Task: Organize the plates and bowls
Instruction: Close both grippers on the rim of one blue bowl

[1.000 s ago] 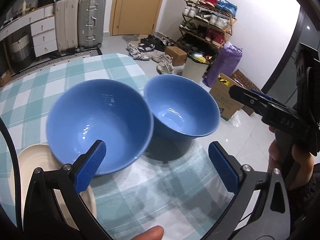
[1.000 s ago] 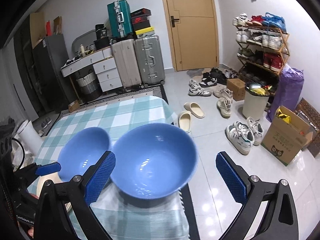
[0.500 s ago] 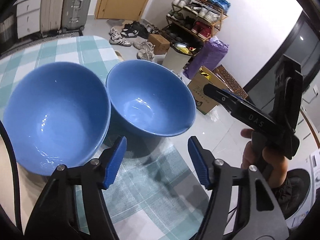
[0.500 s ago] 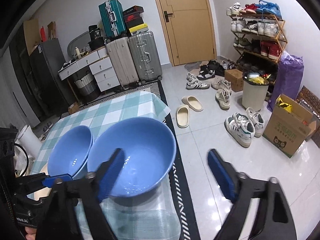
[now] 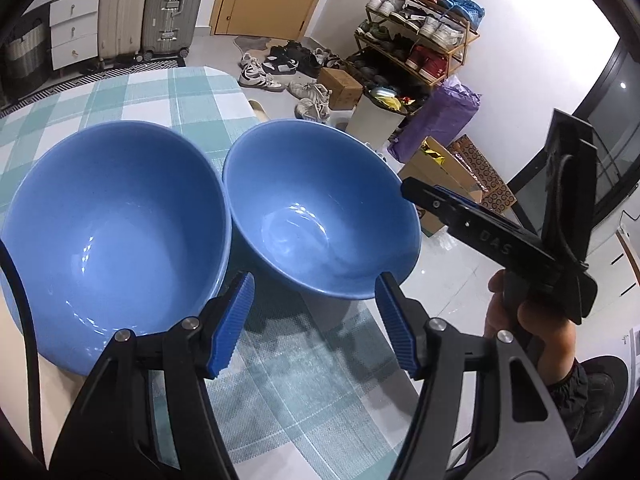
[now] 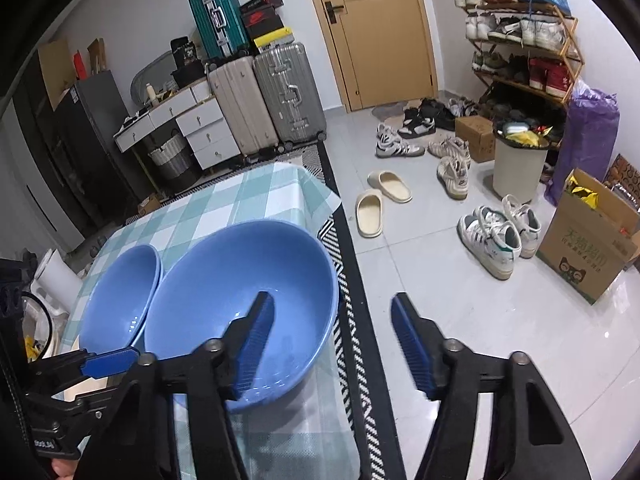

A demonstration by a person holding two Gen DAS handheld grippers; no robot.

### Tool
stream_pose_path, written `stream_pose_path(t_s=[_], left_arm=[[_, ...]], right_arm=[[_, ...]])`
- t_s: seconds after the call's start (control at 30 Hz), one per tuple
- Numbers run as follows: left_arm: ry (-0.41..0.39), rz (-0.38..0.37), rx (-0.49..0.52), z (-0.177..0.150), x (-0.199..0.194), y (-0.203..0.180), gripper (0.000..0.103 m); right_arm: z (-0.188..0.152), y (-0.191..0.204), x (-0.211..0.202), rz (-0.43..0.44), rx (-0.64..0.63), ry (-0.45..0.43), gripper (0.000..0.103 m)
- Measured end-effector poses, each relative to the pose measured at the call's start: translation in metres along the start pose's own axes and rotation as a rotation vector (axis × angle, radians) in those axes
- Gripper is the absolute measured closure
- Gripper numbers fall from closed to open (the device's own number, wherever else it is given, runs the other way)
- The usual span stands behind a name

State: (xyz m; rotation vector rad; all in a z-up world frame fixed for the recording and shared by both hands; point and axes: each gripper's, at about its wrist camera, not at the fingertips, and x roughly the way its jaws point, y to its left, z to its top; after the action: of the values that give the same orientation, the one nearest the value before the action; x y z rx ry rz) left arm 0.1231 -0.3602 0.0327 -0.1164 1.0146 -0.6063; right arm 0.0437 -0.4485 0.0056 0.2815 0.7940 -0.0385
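Note:
Two blue bowls stand side by side on a checked tablecloth: the left bowl point(image 5: 116, 232) point(image 6: 120, 292) rests on a cream plate point(image 5: 14, 364), and the right bowl point(image 5: 320, 216) point(image 6: 240, 288) is near the table's right edge. My left gripper point(image 5: 314, 284) hangs half-open just before the right bowl's near rim, touching nothing. My right gripper point(image 6: 333, 302) is closing. Its left finger point(image 6: 256, 332) is over the bowl's inside and its right finger point(image 6: 408, 340) is outside, so the rim lies between pads that do not press on it. A hand holds the right gripper point(image 5: 472, 220).
The table's right edge point(image 6: 340, 360) drops to a striped rug and tiled floor with slippers point(image 6: 380, 200), shoes, a bin point(image 6: 516, 160) and a cardboard box point(image 6: 588, 248). Suitcases point(image 6: 264, 100), drawers and a shoe rack point(image 6: 520, 40) line the walls. A white object point(image 6: 52, 276) stands left of the table.
Both grippers' jaws have narrowed from wide open and both have sunk closer to the bowls. The right gripper's left finger now reaches over the right bowl's inside.

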Motion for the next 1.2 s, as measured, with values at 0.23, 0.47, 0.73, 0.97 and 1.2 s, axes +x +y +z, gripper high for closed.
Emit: stream_pose_path(t_s=[0.23,0.47,0.73,0.97,1.2], left_arm=[[0.001,0.006,0.013,0.001,0.002,0.002,0.046],[0.005,0.011,0.017,0.002,0.004,0.004,0.055],[0.005,0.013,0.024,0.002,0.008,0.009,0.069],[-0.003,0.021,0.036,0.004,0.008,0.009,0.069],[-0.012,0.028,0.052,0.004,0.007,0.008,0.069]], right_arm=[[0.006,-0.001,0.017,0.003,0.009,0.006,0.059],[0.008,-0.002,0.026,-0.001,0.006,0.009,0.073],[0.005,0.003,0.031,-0.022,-0.045,0.002,0.089],[0.002,0.007,0.032,-0.039,-0.066,-0.002,0.089],[0.001,0.006,0.030,-0.044,-0.071,-0.005,0.089]])
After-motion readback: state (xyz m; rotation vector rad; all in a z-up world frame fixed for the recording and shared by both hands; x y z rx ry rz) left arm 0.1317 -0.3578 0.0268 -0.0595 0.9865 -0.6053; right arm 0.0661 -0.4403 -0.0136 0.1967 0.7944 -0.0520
